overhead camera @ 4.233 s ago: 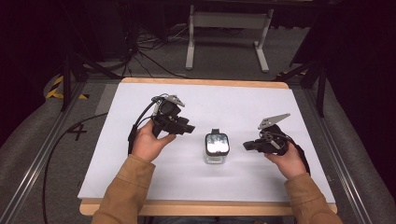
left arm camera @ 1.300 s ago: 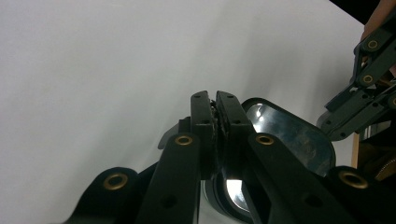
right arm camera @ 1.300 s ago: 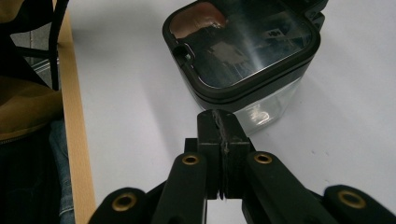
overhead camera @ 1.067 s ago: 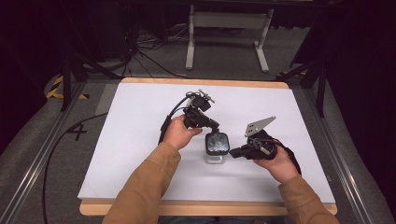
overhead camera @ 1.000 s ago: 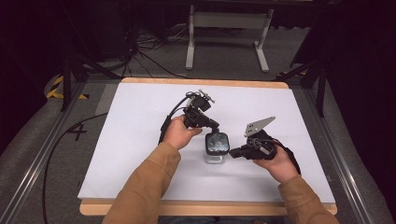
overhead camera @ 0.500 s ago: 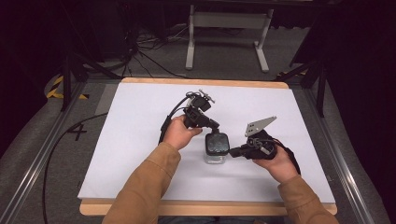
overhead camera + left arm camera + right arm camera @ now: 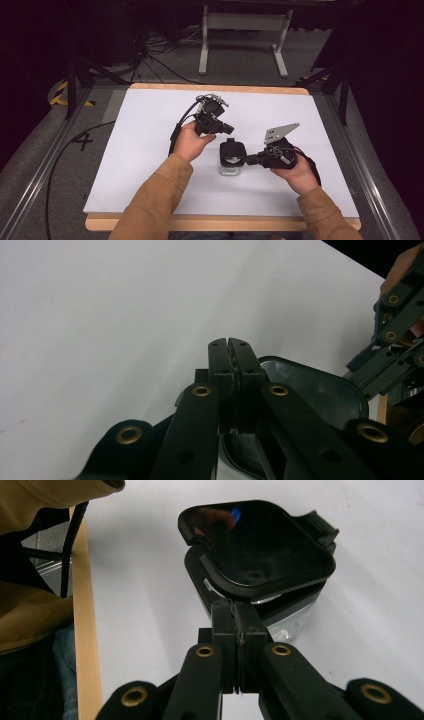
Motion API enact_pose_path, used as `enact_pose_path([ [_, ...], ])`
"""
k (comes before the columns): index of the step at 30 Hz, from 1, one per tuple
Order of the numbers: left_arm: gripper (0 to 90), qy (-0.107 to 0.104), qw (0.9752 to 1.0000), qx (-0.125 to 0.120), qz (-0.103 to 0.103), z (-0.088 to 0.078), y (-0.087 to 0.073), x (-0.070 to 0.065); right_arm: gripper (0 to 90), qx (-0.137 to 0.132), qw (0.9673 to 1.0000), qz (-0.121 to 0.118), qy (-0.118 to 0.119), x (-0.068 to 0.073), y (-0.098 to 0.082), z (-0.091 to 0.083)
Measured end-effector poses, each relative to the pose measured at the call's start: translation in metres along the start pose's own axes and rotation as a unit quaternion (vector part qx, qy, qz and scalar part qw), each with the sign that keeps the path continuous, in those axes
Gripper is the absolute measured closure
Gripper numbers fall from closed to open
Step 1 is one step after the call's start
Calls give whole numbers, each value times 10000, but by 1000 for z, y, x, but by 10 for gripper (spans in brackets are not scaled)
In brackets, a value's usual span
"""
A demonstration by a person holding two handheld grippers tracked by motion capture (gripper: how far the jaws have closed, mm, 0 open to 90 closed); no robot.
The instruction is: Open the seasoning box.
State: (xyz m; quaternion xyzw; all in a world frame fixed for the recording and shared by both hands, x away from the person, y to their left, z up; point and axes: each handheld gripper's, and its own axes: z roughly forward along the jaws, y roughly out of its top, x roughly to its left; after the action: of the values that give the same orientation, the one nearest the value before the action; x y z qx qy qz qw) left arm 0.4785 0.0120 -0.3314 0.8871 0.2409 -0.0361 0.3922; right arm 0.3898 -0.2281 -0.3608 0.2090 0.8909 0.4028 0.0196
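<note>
A clear box [image 7: 231, 169] with a black lid [image 7: 233, 151] stands mid-table. In the right gripper view the lid [image 7: 260, 545] sits tilted, one edge raised off the clear box [image 7: 292, 622]. My right gripper [image 7: 248, 160] comes in from the right; its jaws [image 7: 233, 605] are shut, with the tips at the box rim under the lid edge. My left gripper [image 7: 229, 128] hovers just behind the box. Its jaws [image 7: 229, 342] have just closed further and now meet with nothing between them, above the lid's corner [image 7: 315, 390].
The white table top [image 7: 150, 150] has a wooden front edge [image 7: 82, 630]. A tan sleeve [image 7: 30, 610] lies near that edge. Cables trail from the left gripper [image 7: 177, 127] across the table. A metal stand [image 7: 245, 22] is beyond the far edge.
Since the earliest frame both hands have moved in to the box, the left one right and forward, the right one left. Over the last second nothing has visibly shifted.
</note>
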Motion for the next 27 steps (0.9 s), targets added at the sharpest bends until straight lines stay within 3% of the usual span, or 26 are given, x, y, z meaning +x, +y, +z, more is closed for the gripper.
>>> enact_pose_path([
  [13,894,254,9996,-147,2,-35,-12,-19,896,-424,9984,-255,-283,0,12,-5],
  [18,895,349,9992,-202,68,-47,-25,-31,898,-688,9956,-358,-522,-1,18,-7],
  [22,895,370,9988,-318,63,-54,-34,-40,898,-790,9947,-378,-546,-2,20,-6],
  [27,895,454,9986,-265,101,-58,-46,-52,898,-929,9932,-410,-563,-4,23,-6],
])
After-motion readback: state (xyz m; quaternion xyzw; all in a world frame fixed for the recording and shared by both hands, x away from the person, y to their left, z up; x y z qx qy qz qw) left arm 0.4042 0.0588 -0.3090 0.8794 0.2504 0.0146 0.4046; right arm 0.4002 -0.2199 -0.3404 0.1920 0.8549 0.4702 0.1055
